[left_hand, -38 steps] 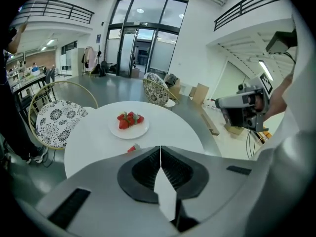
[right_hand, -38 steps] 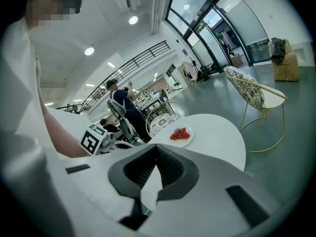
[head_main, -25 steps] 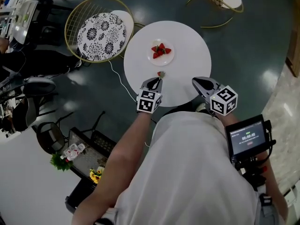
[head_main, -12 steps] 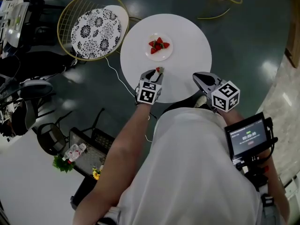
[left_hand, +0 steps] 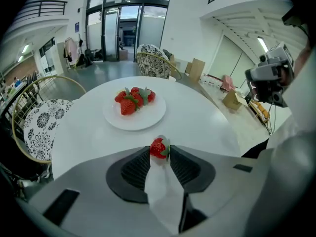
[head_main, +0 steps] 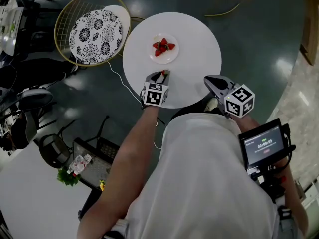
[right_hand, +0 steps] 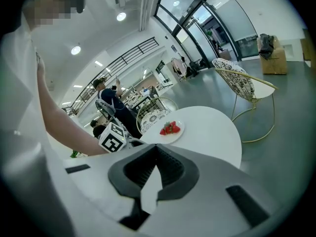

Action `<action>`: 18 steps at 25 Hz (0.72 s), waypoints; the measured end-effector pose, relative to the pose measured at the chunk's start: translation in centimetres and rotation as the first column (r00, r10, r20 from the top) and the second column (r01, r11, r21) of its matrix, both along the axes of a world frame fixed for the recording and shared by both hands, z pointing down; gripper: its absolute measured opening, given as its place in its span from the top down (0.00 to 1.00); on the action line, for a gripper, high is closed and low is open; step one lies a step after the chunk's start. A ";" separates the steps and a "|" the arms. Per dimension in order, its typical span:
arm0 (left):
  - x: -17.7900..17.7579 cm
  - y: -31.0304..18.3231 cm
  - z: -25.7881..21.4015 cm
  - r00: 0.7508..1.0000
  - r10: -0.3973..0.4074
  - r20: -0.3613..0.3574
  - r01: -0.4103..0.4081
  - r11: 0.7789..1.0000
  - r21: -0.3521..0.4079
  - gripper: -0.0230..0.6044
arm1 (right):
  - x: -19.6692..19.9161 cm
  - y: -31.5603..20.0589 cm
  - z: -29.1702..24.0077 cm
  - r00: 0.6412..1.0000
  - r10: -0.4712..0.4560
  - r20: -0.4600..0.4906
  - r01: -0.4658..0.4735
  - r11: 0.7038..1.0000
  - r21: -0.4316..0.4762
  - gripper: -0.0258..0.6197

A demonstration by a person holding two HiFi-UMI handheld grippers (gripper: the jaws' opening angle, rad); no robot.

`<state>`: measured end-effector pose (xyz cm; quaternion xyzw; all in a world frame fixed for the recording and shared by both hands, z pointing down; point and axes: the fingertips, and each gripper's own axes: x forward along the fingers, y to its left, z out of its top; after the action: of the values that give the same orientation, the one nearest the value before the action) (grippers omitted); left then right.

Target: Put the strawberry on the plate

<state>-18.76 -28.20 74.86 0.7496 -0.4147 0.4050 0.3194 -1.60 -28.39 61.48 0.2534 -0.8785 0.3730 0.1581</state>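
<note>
On my screens the left gripper (head_main: 160, 74) is over the near edge of the round white table (head_main: 199, 59). Its jaws are opening. Between their tips is one small red strawberry (left_hand: 158, 147) with green leaves. The ribbed pads stand close at both sides of it, but I do not see that they press on it. From the head view this strawberry (head_main: 164, 72) is at the very front of the left gripper, low at the table top, and I cannot tell if it rests there.

The round white plate (left_hand: 148, 122) lies further from me, near the middle of the table and apart from the strawberry. It carries a small heap of red strawberries (left_hand: 134, 98).

The right gripper (head_main: 207, 78) is at the near right edge of the table, well apart from the plate. In its own view the jaws (right_hand: 157, 146) are together at the tips and nothing is between them.

Left of the table stands a gold wire chair with a black-and-white patterned cushion (head_main: 94, 30).
</note>
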 end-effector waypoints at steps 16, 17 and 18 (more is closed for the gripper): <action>1.2 0.0 -1.4 0.999 0.006 -0.051 -0.005 1.000 0.021 0.79 | 0.2 -0.6 0.0 1.000 0.011 0.001 -0.011 1.000 0.001 0.95; 1.3 -0.1 -1.6 0.998 0.002 -0.060 0.000 1.000 0.024 0.79 | 0.2 -0.7 0.0 1.000 0.013 -0.001 -0.013 1.000 0.001 0.95; 1.4 -0.2 -1.8 0.998 -0.003 -0.069 0.005 1.000 0.030 0.79 | 0.2 -0.7 0.0 1.000 0.014 -0.001 -0.014 1.000 0.002 0.95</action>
<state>-17.35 -28.41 73.07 0.7669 -0.4110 0.3721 0.3232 -1.39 -29.11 61.53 0.2598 -0.8769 0.3732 0.1556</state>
